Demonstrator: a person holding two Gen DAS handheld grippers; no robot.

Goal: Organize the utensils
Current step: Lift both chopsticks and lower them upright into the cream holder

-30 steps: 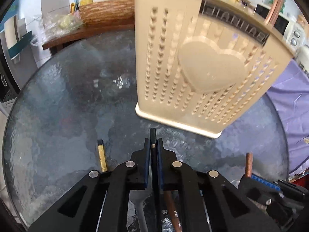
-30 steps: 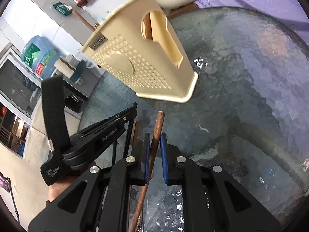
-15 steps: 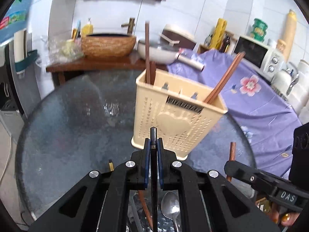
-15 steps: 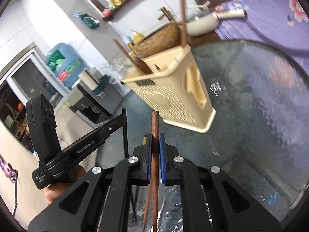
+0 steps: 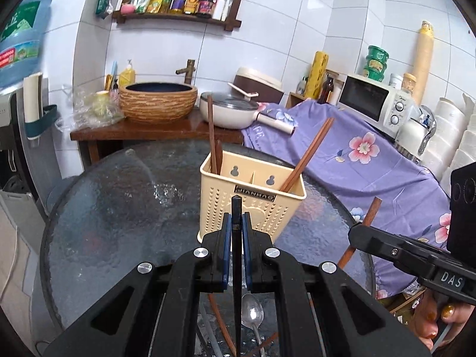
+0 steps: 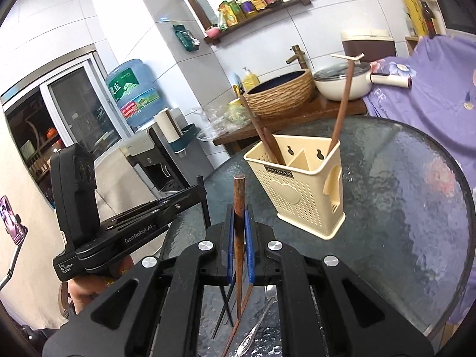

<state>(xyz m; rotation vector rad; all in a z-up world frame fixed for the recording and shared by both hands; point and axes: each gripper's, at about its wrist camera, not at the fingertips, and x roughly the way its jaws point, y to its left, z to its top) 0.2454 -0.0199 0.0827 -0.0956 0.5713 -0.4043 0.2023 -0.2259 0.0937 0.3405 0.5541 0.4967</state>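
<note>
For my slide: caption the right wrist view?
Right tool clamps a brown chopstick before the beige utensil caddy on the glass table.

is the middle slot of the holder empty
Yes: in the left wrist view the holder has brown chopsticks only in its two end slots, and the middle slot holds nothing.
</note>
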